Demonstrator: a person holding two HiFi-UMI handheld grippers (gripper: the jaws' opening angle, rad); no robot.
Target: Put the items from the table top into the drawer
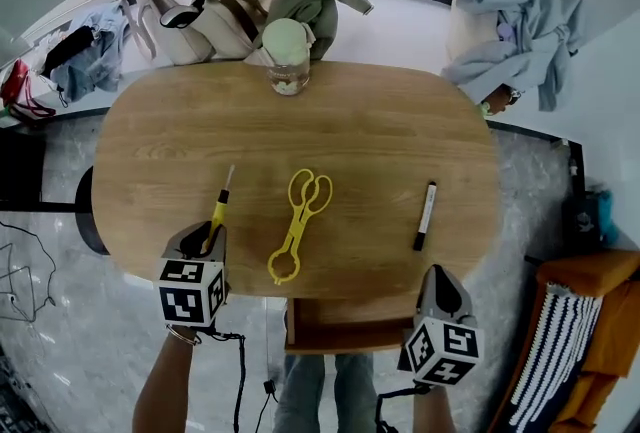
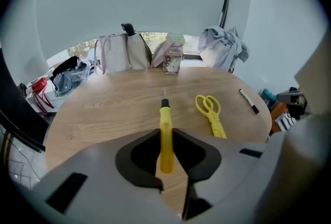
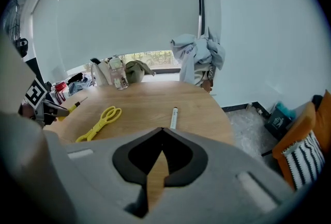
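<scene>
Nearest us we list the drawer, jutting out below the tabletop's near edge. Next, the left hand-held gripper, its jaws clamped on the handle of the yellow screwdriver, whose tip points away over the near-left wood. The right hand-held gripper has its jaws together and empty. Mid-tabletop lie the yellow scissors, with the black marker well to their right. At the far edge stands a lidded glass jar.
</scene>
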